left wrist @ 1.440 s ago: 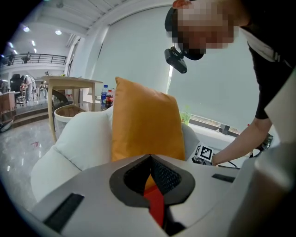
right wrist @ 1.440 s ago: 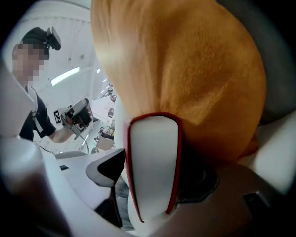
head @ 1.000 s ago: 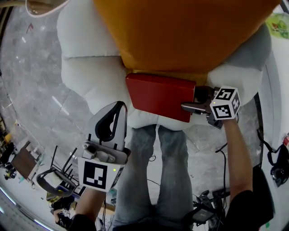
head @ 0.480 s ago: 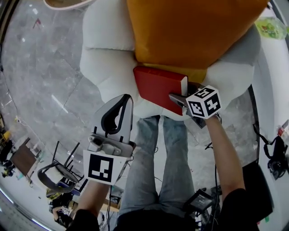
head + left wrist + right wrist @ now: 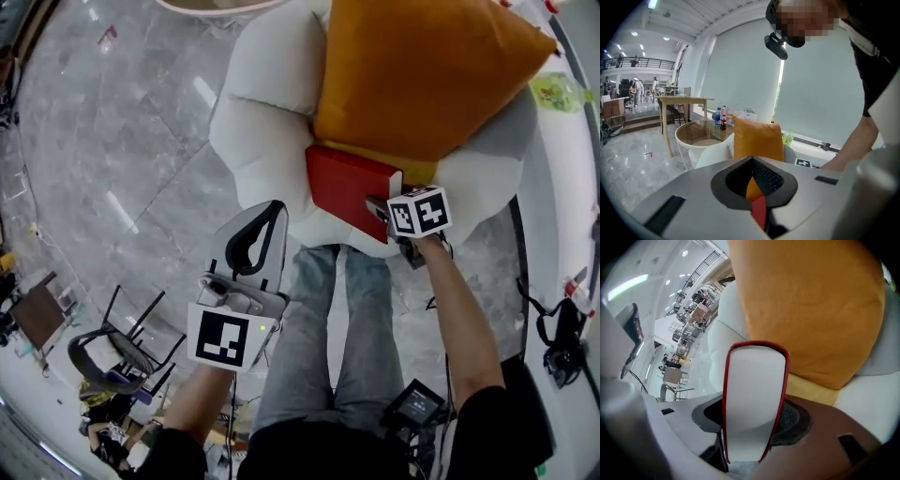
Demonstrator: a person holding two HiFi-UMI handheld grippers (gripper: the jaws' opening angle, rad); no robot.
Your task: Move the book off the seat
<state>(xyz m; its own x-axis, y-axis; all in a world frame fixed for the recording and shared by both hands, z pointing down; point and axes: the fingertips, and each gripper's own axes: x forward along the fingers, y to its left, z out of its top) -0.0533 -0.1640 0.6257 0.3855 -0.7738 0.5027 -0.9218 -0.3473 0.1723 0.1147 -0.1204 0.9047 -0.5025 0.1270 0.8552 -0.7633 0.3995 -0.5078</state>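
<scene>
Where the book [image 5: 349,187] lies: at the front of the white seat [image 5: 319,230], just below the orange cushion [image 5: 422,80]. Its far edge appears to touch the cushion's lower edge. I cannot tell whether it rests on the padding or is already a little raised.
Right gripper [image 5: 375,206]: at the book's end away from the cushion. Its jaws have just been closing and now pinch the red covers, with the white page block between the pads.
Left gripper [image 5: 272,208]: jaws together with nothing in them. I hold it off the seat front, well apart from the cushion.
Risk, grip: I judge the bite narrow and set at one end. Lifted from there, the book may sag, fan open or swivel out of the pads.
Risk, cushion: it leans over the book's far edge. A pull along the seat could drag it, or tip it forward once its prop is gone.
Risk, legs [image 5: 319,328]: they stand just in front of the seat, on the side away from the cushion. A straight pull back would meet them.
Round table [image 5: 701,133]: beyond the cushion and to its left, carrying bottles [image 5: 722,123]. It is well apart and not in the path.
Floor [image 5: 112,141]: grey marble left of the cushion.
In the way: only the cushion touches the book, and nothing lies on top of it.
</scene>
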